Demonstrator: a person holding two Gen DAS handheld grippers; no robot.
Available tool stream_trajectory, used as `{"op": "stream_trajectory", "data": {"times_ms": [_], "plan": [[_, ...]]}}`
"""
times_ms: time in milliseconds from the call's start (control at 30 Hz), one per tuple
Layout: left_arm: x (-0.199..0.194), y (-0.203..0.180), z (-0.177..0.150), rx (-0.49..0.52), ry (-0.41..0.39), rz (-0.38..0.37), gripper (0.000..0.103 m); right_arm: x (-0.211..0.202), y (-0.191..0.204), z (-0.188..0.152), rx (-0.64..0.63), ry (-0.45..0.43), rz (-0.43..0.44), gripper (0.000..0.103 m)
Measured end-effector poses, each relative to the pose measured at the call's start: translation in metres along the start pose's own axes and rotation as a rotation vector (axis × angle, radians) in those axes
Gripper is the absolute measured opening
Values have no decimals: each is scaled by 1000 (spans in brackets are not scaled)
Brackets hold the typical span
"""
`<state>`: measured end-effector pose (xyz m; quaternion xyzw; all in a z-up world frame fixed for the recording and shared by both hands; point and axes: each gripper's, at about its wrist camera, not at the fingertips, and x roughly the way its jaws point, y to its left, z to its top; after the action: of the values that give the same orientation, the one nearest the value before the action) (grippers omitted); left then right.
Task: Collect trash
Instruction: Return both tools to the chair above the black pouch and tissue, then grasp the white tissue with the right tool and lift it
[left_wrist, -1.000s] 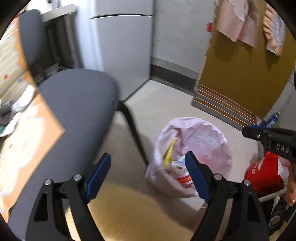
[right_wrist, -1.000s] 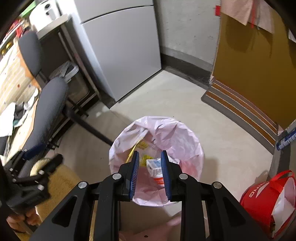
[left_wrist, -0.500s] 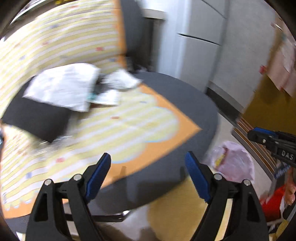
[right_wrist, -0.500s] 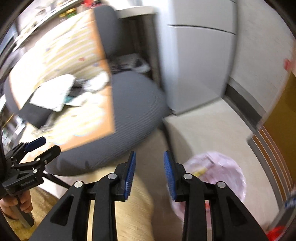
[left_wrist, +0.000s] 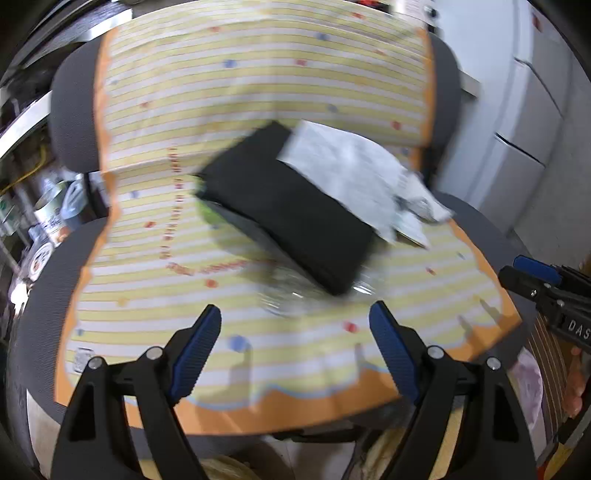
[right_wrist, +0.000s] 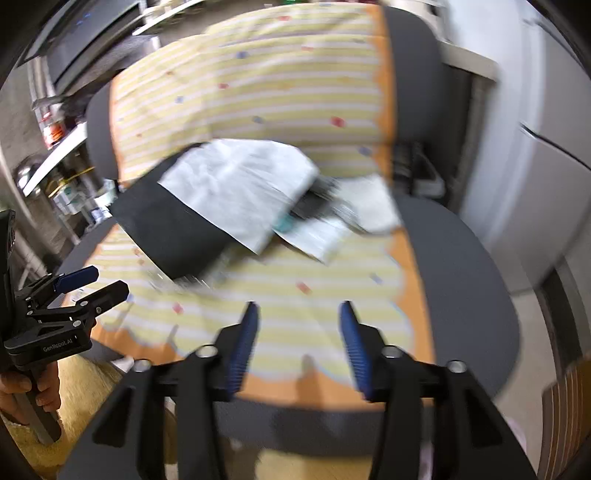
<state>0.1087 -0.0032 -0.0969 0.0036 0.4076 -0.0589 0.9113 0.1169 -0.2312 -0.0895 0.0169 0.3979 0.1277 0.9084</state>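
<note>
A grey office chair (left_wrist: 476, 229) draped with a yellow-striped, orange-edged cloth (left_wrist: 258, 110). On the cloth over the seat lie a flat black slab (left_wrist: 291, 214), a white sheet (left_wrist: 343, 173) overlapping it, and blurred crumpled papers (left_wrist: 417, 206) beside them.

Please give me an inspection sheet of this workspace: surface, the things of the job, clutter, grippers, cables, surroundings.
Surface: grey chair covered by a yellow striped cloth.
Job's things: white crumpled paper overlapping a flat black item; more scraps beside them; clear plastic near the black item, blurred.
Clutter: containers on shelves, left.
Grippers: left gripper open, empty; right gripper open, empty; both above the seat's front edge.
Cables: yellow cord, left.
Surroundings: grey cabinet, right.
</note>
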Motion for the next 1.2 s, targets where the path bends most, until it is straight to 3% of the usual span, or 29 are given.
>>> {"op": "stream_trajectory", "data": {"times_ms": [67, 167, 333, 433, 533, 600, 633, 767, 900, 1033, 1200], "plan": [[1, 15, 7, -30, -5, 21, 81, 15, 18, 18, -51, -12, 20, 61], [3, 34, 17, -62, -13, 40, 81, 39, 37, 45, -94, -39, 55, 75], [15, 58, 35, -85, -7, 69, 81, 84, 53, 81, -127, -35, 98, 81], [18, 68, 40, -96, -12, 68, 81, 113, 50, 97, -104, -25, 118, 81], [21, 74, 39, -109, -11, 57, 81, 141, 33, 106, 1, 16, 200, 80], [24, 78, 35, -119, 2, 50, 81, 152, 25, 105, 80, 49, 290, 60], [25, 79, 34, -122, 7, 48, 81, 151, 24, 104, 91, 46, 297, 56], [27, 82, 26, -126, 30, 36, 81, 133, 29, 99, 54, 14, 279, 9], [22, 82, 24, -136, 31, 25, 83, 97, 31, 95, 21, -51, 217, 6], [15, 76, 26, -132, 10, -12, 86, 54, 31, 81, -58, -81, 0, 4], [14, 61, 32, -131, 0, -99, 90, 19, 31, 45, -130, -74, -104, 4]]}}
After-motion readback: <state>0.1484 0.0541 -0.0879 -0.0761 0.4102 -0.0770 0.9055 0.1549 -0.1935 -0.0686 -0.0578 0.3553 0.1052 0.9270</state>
